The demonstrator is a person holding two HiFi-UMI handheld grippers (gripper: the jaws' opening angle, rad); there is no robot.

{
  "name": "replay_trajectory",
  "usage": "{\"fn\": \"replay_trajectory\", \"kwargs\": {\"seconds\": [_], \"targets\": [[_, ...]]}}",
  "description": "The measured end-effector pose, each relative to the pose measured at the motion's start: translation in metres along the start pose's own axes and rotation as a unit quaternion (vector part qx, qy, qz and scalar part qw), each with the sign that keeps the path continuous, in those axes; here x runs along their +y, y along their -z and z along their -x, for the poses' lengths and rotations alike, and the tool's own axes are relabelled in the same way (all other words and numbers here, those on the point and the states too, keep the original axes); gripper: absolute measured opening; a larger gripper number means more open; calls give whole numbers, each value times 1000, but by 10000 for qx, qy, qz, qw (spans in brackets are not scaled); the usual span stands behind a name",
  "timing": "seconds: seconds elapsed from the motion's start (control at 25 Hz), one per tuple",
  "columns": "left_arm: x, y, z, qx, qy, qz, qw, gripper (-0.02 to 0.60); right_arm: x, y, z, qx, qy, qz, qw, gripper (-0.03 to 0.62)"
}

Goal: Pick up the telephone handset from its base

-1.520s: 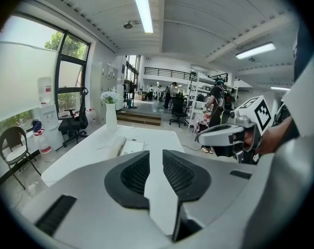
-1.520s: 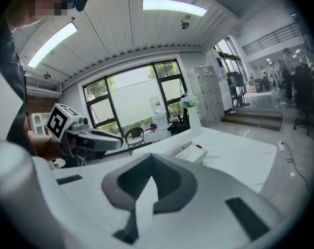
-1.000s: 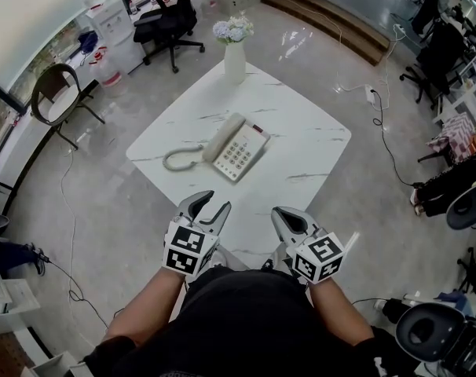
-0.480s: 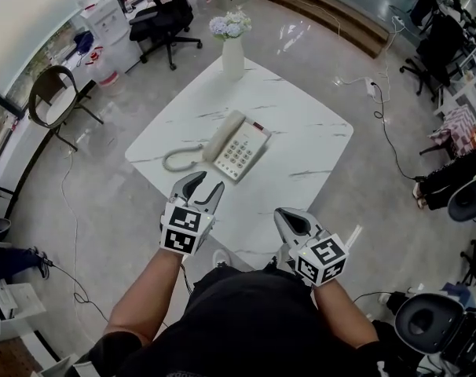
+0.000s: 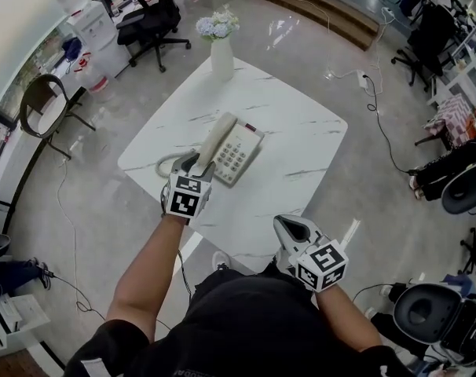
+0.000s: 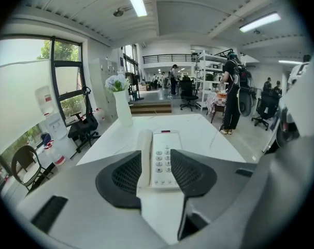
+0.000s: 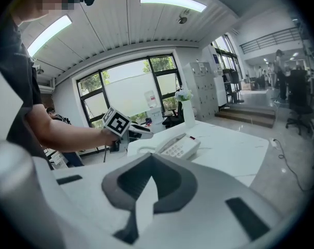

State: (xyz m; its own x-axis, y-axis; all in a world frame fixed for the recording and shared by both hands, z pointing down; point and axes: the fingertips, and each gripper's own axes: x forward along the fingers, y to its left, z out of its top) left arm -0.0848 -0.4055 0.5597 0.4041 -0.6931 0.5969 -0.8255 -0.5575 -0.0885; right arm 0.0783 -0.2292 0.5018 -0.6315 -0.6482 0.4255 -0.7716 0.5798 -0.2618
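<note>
Close to my body, the right gripper (image 5: 283, 225) hangs beside the table (image 5: 301, 132) edge, jaws together, empty. Farther out, my outstretched left gripper (image 5: 197, 163) tilts downward, jaws apart, lined up on the handset (image 5: 213, 140), which rests on its base (image 5: 239, 152); a vase (image 5: 221, 57) stands beyond.

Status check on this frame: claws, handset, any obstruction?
Left claw open, lined up on handset, pads off it. Right claw shut, empty. Handset seated on base. Nothing in the way.
</note>
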Motion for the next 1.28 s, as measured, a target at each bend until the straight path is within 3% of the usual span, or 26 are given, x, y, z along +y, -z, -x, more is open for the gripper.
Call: {"fn": "replay_trajectory", "kwargs": {"seconds": [0.2,0.88,1.28], "targets": [[12,20,-34,330,-51,-47,9994,181,-4,10,0,59,84,-131,9999,2],[30,9,-115,854,220,-224,9959,198,-32,26,3,198,456,-590,9970,2],[34,21,-147,1224,282,-296,9916,213,-42,35,5,308,551,-733,9953,2]]}}
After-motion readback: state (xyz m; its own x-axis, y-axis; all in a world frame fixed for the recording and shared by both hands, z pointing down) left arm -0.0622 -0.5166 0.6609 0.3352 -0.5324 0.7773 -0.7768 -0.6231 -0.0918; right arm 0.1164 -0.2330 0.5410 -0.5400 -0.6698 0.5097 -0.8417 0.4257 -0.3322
